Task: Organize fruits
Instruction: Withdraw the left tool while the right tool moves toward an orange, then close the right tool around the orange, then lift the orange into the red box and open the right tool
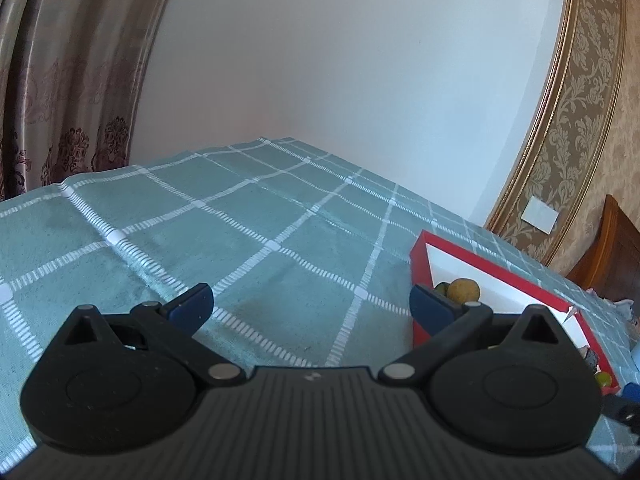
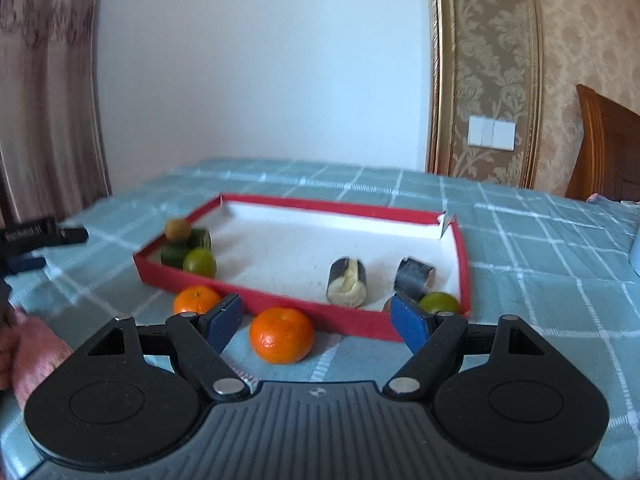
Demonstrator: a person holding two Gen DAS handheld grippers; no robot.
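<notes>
In the right wrist view a red tray [image 2: 280,304] with a white inside lies on the teal checked tablecloth. Its left corner holds a brown fruit [image 2: 178,229], a green fruit [image 2: 199,262] and two dark green pieces [image 2: 173,255]. Two cut dark-skinned pieces [image 2: 347,282] and another green fruit [image 2: 439,302] lie at its right. Two oranges lie on the cloth in front of the tray: one [image 2: 281,334] between the open fingers of my right gripper [image 2: 316,320], one [image 2: 196,299] behind the left finger. My left gripper [image 1: 310,306] is open and empty over bare cloth; the tray [image 1: 420,264] is to its right.
The other gripper's dark tip [image 2: 44,236] shows at the left edge of the right wrist view, with a hand [image 2: 32,356] below it. A white wall, curtains and a wooden headboard [image 2: 608,148] stand behind the table. A pale blue object [image 2: 636,252] sits at the right edge.
</notes>
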